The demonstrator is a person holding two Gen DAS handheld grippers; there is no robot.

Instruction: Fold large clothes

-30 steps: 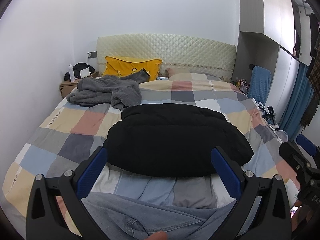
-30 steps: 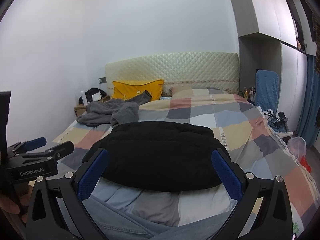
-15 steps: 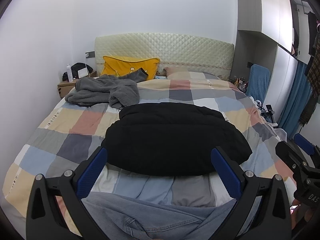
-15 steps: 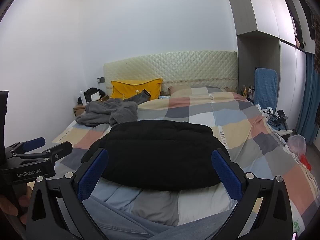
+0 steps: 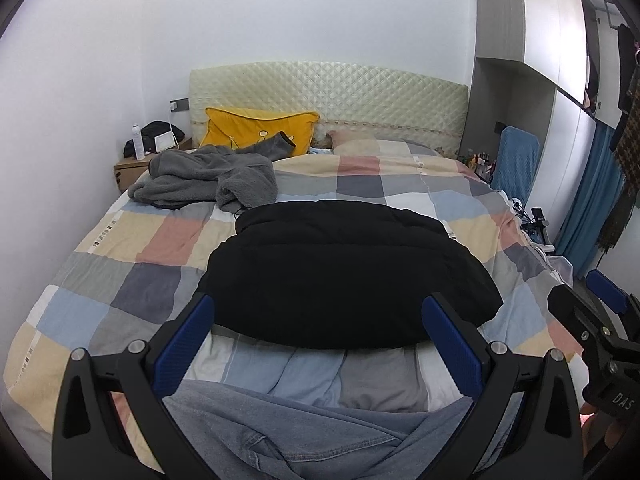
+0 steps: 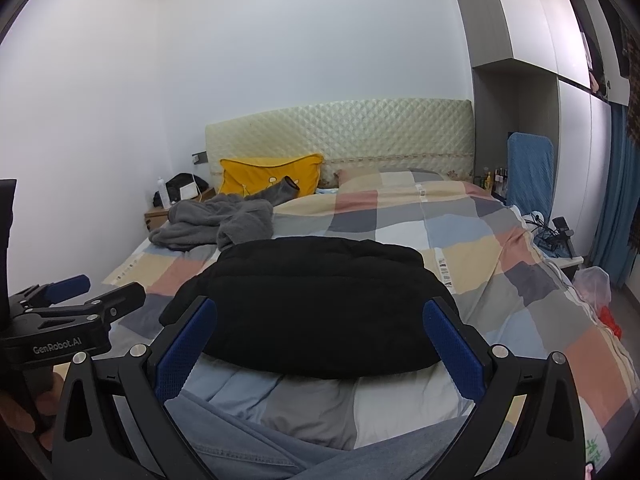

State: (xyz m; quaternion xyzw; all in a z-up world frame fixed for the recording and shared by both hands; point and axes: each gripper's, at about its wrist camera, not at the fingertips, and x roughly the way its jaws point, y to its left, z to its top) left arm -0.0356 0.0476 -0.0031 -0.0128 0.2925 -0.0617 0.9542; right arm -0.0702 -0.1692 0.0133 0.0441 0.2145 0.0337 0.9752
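One bed fills most of the room, its checked quilt running from the quilted headboard down to the foot edge where the person stands. One black padded jacket lies folded on the quilt, near the foot edge and roughly midway between the two side edges. Its long axis runs across the bed, side edge to side edge, and the narrower end that looks like a collar points toward the headboard; I cannot make out sleeves or a front. One grey fleece garment lies crumpled near the head-end left corner, one sleeve reaching up onto the single yellow pillow. One light-blue denim piece is bunched at the foot edge, just below both cameras; it looks separate from the jacket, with quilt showing between them.

Two grippers hover above that foot edge, neither touching cloth. On the left gripper the blue pads are spread wide with nothing between them, framing the jacket's near edge. The right gripper is spread wide as well and empty, its pads likewise framing the jacket. One bedside table stands beside the head-end left corner, with one white bottle on it.
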